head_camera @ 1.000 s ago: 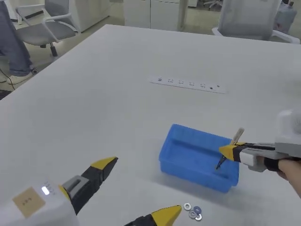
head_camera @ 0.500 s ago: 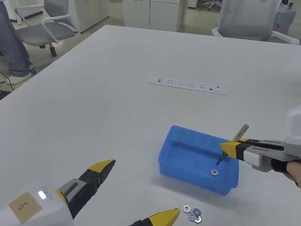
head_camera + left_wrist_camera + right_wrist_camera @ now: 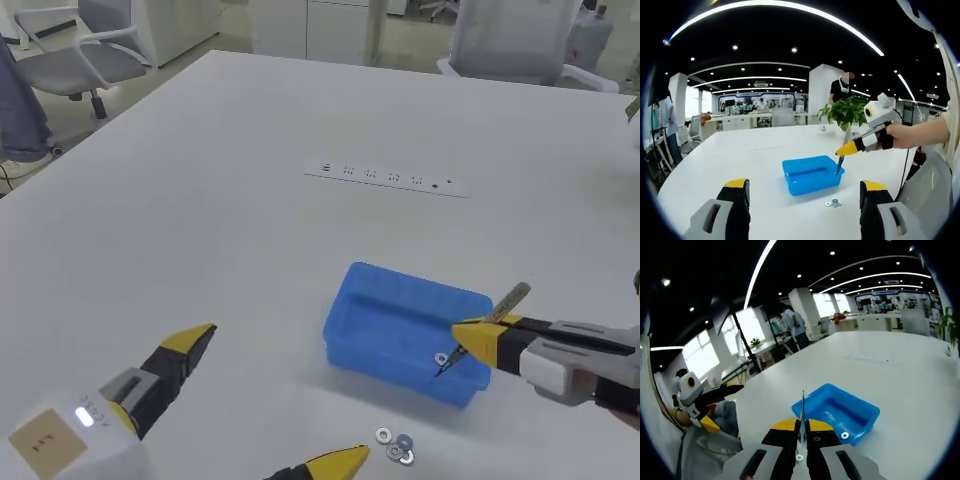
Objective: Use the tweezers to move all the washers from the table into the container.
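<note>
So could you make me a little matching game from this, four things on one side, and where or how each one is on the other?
1. tweezers
2. washer cluster
3. power strip
4. left gripper

A. open, holding nothing
B. on the table, just outside the blue container, on the person's side
C. clamped in the right gripper, pointing down into the container
D. beyond the container, farther up the table

Pairs: 1-C, 2-B, 3-D, 4-A
</note>
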